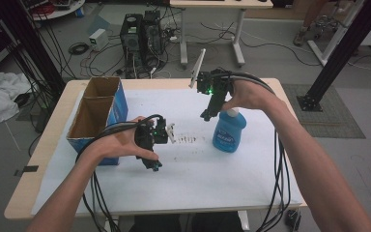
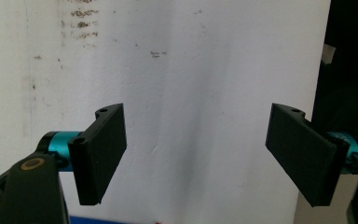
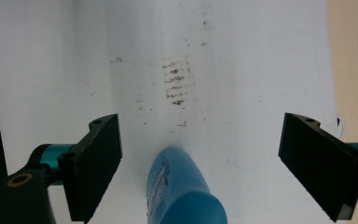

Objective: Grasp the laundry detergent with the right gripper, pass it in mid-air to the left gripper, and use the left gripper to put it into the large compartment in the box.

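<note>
High view shows the person's forearms coming in from the near edge of the counter [image 1: 38, 159], which is covered with a white sheet [image 1: 183, 179]. Nearest is the left tool [image 1: 155, 166], held low over the sheet just right of an open cardboard box [image 1: 99, 108] with blue sides; in the left gripper view its jaws stand wide apart over bare white sheet, with nothing between them. Just beyond it, a patch of dark smudges [image 1: 187, 139] marks the sheet. Farther on, a blue spray bottle [image 1: 229, 130] stands upright on the sheet, right of the smudges. The right tool [image 1: 206, 116] hangs at the bottle's upper left, near its top. In the right gripper view its jaws are spread wide, with the bottle's blue body [image 3: 182, 191] between them and touching neither.
</note>
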{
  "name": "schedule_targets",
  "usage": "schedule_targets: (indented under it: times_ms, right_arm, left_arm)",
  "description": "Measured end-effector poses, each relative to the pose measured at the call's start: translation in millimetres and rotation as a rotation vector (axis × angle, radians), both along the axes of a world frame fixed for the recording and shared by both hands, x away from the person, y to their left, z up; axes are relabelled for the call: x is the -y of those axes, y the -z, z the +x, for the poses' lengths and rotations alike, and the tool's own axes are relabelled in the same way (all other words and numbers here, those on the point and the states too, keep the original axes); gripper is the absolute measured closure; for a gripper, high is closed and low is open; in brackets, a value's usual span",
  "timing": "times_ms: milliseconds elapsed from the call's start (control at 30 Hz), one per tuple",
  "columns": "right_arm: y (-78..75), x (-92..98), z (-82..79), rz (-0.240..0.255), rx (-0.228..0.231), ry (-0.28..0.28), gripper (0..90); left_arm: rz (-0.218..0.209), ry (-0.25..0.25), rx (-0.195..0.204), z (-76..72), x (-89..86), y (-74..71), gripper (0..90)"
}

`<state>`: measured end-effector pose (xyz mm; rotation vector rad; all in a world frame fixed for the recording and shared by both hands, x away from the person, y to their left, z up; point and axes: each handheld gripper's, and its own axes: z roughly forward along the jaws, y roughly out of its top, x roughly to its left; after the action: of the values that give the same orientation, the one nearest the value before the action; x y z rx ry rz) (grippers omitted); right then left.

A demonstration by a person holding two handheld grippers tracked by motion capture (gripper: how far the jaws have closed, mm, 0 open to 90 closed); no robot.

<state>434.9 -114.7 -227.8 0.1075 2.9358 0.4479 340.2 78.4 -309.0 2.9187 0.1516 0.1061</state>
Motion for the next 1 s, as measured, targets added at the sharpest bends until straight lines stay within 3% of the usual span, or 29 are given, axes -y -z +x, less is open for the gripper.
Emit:
schedule_targets:
  times_ms: [400, 433, 667, 833, 1000]
  right_arm:
    - [-10.3, 19.4, -4.4, 0.033, -0.001, 0.041, 12.4]
    - [-14.9, 31.6, -5.9, 0.043, 0.002, 0.073, 12.4]
    - [-17.5, 54.3, -14.0, 0.044, 0.007, 0.143, 12.4]
    - [-15.9, 73.2, -19.2, 0.041, 0.008, 0.205, 12.4]
    - [-10.4, 90.4, -23.8, 0.069, 0.004, 0.281, 12.5]
  left_arm:
    - [-0.008, -0.011, 0.002, -1.9, -0.9, -0.9, 20.4]
    - [-0.009, -0.011, 0.007, -2.2, -0.9, -0.9, 20.4]
    - [-0.013, -0.010, 0.005, -2.2, -0.6, -1.5, 20.4]
    - [-0.016, -0.010, 0.008, -1.4, 1.1, -0.9, 20.4]
    - [-0.025, -0.005, 0.004, -1.5, 2.2, 0.4, 20.4]
